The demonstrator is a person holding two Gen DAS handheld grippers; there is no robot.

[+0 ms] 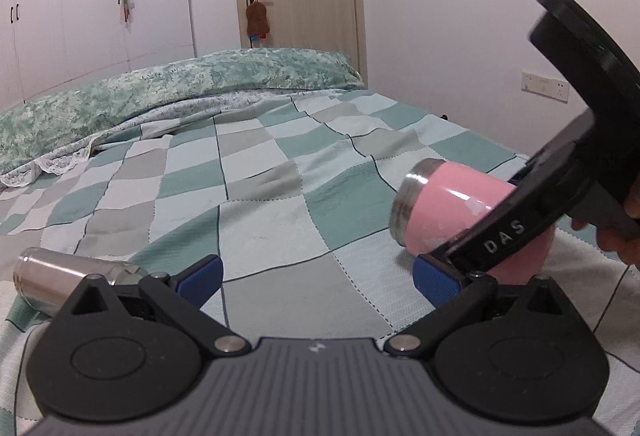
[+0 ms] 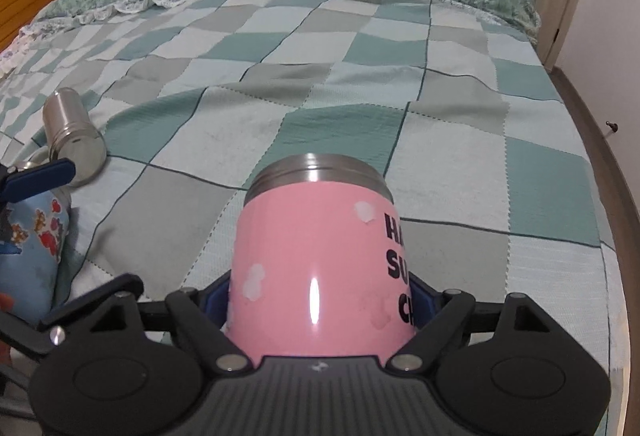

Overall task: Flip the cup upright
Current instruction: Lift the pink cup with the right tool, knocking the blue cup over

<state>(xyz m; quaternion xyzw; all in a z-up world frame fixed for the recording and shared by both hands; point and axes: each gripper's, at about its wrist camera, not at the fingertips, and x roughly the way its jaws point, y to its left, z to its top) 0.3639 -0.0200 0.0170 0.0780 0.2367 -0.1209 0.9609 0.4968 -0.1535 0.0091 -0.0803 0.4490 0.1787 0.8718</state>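
A pink cup (image 2: 316,256) with a steel rim and black lettering lies on its side, rim pointing away, between the blue pads of my right gripper (image 2: 320,302), which is shut on it. In the left wrist view the same pink cup (image 1: 448,208) is tilted, rim to the left, just above the checked bedspread, with the right gripper's black body (image 1: 560,172) over it. My left gripper (image 1: 320,276) is open and empty, low over the bed, its right pad (image 1: 436,280) close to the cup.
A steel cup (image 1: 60,274) lies on its side at the left, also in the right wrist view (image 2: 74,136). A blue cartoon-printed cup (image 2: 36,252) is next to it. A green quilt (image 1: 180,88) is bunched at the bed's far end. The bed's edge (image 2: 600,164) is on the right.
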